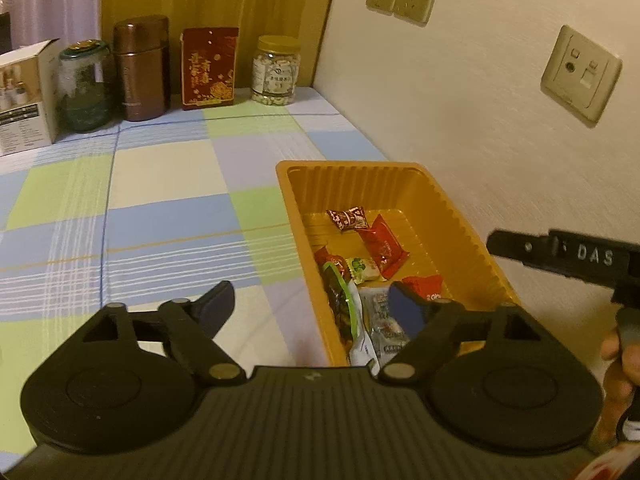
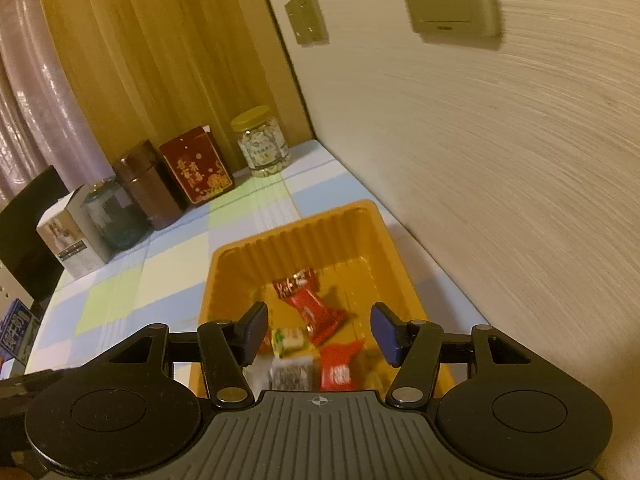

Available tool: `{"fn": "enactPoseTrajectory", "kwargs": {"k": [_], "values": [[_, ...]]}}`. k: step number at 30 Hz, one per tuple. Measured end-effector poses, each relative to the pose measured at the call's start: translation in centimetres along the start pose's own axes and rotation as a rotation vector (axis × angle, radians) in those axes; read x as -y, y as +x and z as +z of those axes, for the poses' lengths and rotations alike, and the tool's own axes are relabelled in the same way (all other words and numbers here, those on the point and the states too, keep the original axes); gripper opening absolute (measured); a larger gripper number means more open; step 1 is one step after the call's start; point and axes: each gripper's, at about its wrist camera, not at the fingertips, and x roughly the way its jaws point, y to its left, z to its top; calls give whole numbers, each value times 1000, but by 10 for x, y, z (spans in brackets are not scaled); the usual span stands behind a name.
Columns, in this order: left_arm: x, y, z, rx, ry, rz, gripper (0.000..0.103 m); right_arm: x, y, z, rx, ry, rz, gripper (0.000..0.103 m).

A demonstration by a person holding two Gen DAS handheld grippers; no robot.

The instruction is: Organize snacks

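Observation:
An orange plastic tray (image 1: 296,196) (image 2: 240,256) stands on the checked tablecloth against the wall. It holds several wrapped snacks: a red packet (image 1: 384,246) (image 2: 316,312), a brown-red one (image 1: 347,218) (image 2: 294,282), a green-white candy (image 1: 362,269) (image 2: 287,340) and a white packet (image 1: 384,320) (image 2: 290,374). My left gripper (image 1: 312,304) is open and empty over the tray's near left rim. My right gripper (image 2: 318,334) is open and empty above the tray; its body also shows in the left wrist view (image 1: 560,256).
At the table's far edge stand a jar of nuts (image 1: 276,70) (image 2: 262,146), a red box (image 1: 208,68) (image 2: 198,170), a brown canister (image 1: 140,68) (image 2: 146,184), a dark glass jar (image 1: 84,86) and a white carton (image 1: 24,96). The wall with sockets (image 1: 580,74) lies close on the right.

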Motion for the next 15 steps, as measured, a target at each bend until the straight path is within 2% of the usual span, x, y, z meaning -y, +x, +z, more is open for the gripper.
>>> {"fn": "enactPoseTrajectory", "kwargs": {"k": [7, 10, 15], "values": [[-1, -36, -12, 24, -17, 37, 99, -7, -36, -17, -20, 11, 0, 64], [0, -52, -18, 35, -10, 66, 103, -12, -52, -22, -22, 13, 10, 72], [-2, -80, -29, 48, -25, 73, 103, -25, -77, -32, -30, -19, -6, 78]]}}
